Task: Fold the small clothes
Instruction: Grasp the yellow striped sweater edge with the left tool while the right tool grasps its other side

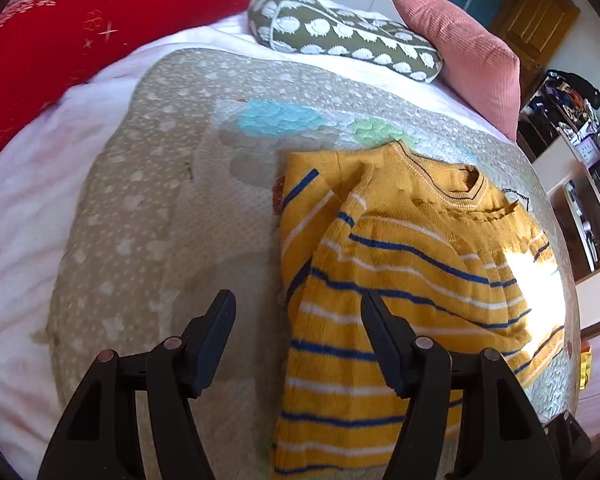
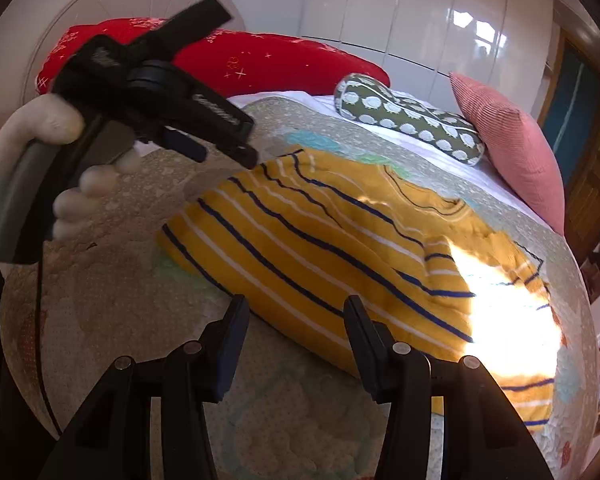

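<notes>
One yellow striped sweater [image 1: 400, 264] lies mid-mat [image 1: 140, 208], sleeves folded in, body not yet folded. Left gripper [image 1: 296, 320] and right gripper [image 2: 296, 320] both hang spread and empty.

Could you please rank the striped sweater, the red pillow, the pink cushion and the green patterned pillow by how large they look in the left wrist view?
1. Striped sweater, though it lies nearest the camera.
2. Red pillow, partly cut off.
3. Pink cushion.
4. Green patterned pillow, not far behind the cushion.
</notes>
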`<state>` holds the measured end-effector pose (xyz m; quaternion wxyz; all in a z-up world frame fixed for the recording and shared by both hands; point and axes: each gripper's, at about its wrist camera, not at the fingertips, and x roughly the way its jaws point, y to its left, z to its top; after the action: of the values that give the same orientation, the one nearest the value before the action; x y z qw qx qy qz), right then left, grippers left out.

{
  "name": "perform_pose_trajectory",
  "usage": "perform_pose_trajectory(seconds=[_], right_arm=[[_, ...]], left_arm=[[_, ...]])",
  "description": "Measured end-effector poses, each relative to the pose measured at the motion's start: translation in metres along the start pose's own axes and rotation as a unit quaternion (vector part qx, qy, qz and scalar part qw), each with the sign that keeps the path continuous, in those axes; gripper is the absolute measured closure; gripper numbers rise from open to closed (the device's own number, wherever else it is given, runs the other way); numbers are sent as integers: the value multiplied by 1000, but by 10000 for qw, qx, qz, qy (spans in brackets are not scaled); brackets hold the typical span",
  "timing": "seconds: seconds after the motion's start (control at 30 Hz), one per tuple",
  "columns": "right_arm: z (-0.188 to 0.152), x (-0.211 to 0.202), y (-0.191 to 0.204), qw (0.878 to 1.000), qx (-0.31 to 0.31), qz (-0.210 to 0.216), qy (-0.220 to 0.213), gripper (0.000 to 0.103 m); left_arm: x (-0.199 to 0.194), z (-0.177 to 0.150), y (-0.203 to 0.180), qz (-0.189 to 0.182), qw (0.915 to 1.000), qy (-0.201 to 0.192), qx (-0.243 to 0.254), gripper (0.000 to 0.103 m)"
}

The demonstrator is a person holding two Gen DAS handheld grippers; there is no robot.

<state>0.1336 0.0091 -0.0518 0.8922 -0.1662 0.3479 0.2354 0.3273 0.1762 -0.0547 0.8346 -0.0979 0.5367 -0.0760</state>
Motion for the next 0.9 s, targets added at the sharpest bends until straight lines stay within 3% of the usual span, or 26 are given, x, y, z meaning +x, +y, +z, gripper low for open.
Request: perform_pose_trajectory(seconds=[0.33,0.43,0.53,0.57,0.67,0.7,0.73,0.9], right_arm=[[20,60,60,9910,-1320,219,-22,50],[21,69,74,9864,-1617,294,-32,47],[23,81,87,9807,-1952,100,-92,44],[25,85,90,9786,-2053,-20,-103,44],[27,95,98,9718,-2330,-273,-247,45],[28,98,98,9708,-2364,-313,-269,59],[29,101,98,9709,-2355,-358,-263,88],[40,86,76,9810,-1860,-329,-444,92]], left_arm=[[64,48,-16,-498,9925,645,911,38],[73,55,-13,-793,9882,853,992,34],[78,60,-6,-1046,9865,910,872,34],[78,60,-3,-1112,9867,885,783,36],[77,60,13,-1450,9855,819,340,87],[77,60,19,-1616,9838,775,90,87],[76,60,24,-1707,9826,719,-109,88],[55,57,17,-1603,9846,450,-531,88]])
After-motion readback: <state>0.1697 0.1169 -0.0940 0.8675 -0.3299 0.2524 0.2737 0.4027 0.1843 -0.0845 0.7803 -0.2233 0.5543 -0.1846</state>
